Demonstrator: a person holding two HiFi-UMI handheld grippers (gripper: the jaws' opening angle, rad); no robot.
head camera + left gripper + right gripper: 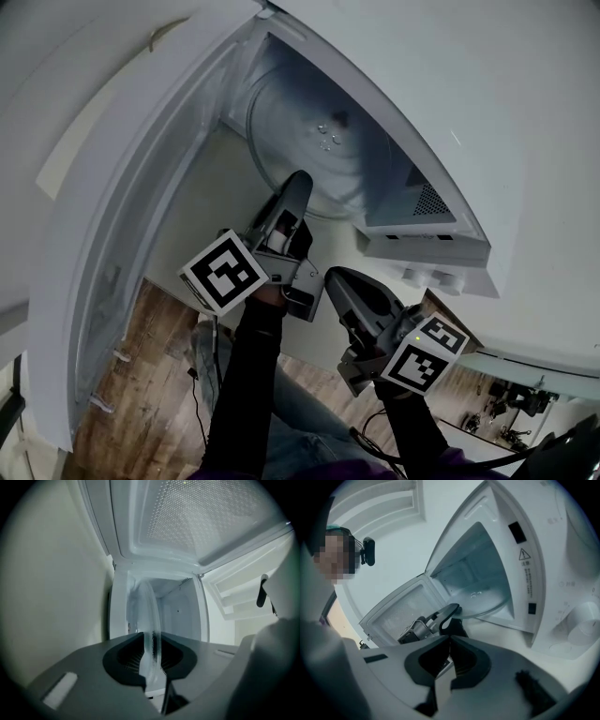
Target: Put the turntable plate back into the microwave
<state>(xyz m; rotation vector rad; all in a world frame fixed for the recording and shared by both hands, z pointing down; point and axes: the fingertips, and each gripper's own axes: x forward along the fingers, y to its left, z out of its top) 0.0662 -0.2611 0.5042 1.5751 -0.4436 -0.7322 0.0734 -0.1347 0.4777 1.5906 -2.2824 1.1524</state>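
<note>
The clear glass turntable plate [314, 131] lies partly inside the open white microwave [427, 94], its near rim sticking out of the cavity. My left gripper [298, 184] reaches in from below and is shut on that near rim. In the left gripper view the plate [151, 616] runs edge-on between the ribbed pads [136, 660] of the left gripper [152, 656]. My right gripper [339, 281] hangs lower right, outside the oven, shut with nothing in it. In the right gripper view, past the right gripper [450, 644], I see the plate [485, 599] and the left gripper [449, 612] holding it.
The microwave door [122, 234] is swung wide open to the left, its perforated window [206, 517] above the left gripper. Control knobs [433, 277] sit on the front panel at the right. The person's head with a headset [340, 555] shows at left. Wooden floor [150, 375] lies below.
</note>
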